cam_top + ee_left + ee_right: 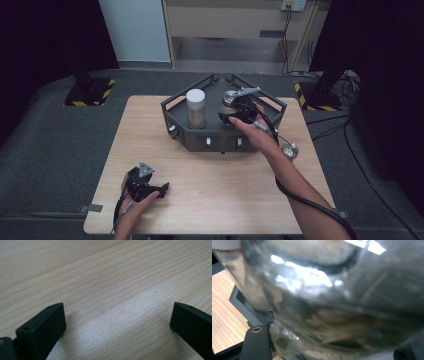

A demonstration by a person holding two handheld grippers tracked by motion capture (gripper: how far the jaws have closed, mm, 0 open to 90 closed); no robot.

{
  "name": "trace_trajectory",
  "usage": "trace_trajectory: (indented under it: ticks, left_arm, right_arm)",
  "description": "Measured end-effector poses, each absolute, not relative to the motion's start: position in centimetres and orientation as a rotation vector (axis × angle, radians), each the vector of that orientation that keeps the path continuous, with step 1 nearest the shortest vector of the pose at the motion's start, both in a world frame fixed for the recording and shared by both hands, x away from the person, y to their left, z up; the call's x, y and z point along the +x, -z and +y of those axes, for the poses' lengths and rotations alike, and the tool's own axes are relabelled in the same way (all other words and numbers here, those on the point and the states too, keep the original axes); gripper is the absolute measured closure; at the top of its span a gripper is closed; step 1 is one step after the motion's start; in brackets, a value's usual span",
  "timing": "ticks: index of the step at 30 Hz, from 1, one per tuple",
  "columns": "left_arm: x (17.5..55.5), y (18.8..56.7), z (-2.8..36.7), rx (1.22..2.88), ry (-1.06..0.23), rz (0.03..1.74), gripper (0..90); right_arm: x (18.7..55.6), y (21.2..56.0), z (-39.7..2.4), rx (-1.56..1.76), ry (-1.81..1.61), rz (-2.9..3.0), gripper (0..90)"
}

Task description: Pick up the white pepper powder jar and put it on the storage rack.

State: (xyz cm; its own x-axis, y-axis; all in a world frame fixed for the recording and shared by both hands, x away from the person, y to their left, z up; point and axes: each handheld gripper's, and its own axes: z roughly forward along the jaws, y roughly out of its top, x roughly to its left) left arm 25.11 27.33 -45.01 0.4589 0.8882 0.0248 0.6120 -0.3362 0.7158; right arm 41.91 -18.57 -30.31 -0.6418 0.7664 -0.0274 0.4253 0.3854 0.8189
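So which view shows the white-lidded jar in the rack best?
The high view: the white-lidded jar stands whole and upright in the dark rack. The right gripper view catches just its blurred lower side at the left edge. The left gripper view faces bare table.

We see our left gripper (117,322) with jaws spread wide, low over the bare wooden table (105,272).

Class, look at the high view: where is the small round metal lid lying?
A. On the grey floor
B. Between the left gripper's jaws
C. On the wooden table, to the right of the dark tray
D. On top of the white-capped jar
C: the metal lid lies on the bare wooden table, just right of the dark tray.
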Motion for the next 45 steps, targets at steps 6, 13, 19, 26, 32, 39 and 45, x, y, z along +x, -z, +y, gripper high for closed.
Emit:
trace_trajectory:
  ticks: [6,13,19,26,32,39,45]
  left_arm:
    - [25.1,45.0,27.3,2.069,-0.555,1.245,0.0]
    - [25.1,45.0,27.3,2.069,-0.555,1.245,0.0]
    - [25.1,45.0,27.3,2.068,-0.556,1.245,0.0]
    - [25.1,45.0,27.3,2.069,-0.555,1.245,0.0]
    - [25.1,45.0,27.3,2.07,-0.555,1.243,0.0]
    - [25.1,45.0,27.3,2.07,-0.554,1.243,0.0]
    - [25.2,45.0,27.4,2.071,-0.554,1.243,0.0]
  right_arm:
    - [42.4,30.4,-18.2,1.034,-1.149,2.246,30.8]
    - [42.6,30.7,-17.9,1.038,-1.138,2.25,30.8]
    - [43.0,31.1,-17.8,1.051,-1.134,2.252,30.9]
    - [43.1,31.3,-17.6,1.054,-1.128,2.257,30.8]
    - [43.2,31.5,-17.4,1.053,-1.122,2.263,30.9]
    - [43.4,31.8,-17.2,1.064,-1.111,2.272,30.8]
    - [43.5,32.0,-17.3,1.067,-1.113,2.271,30.8]
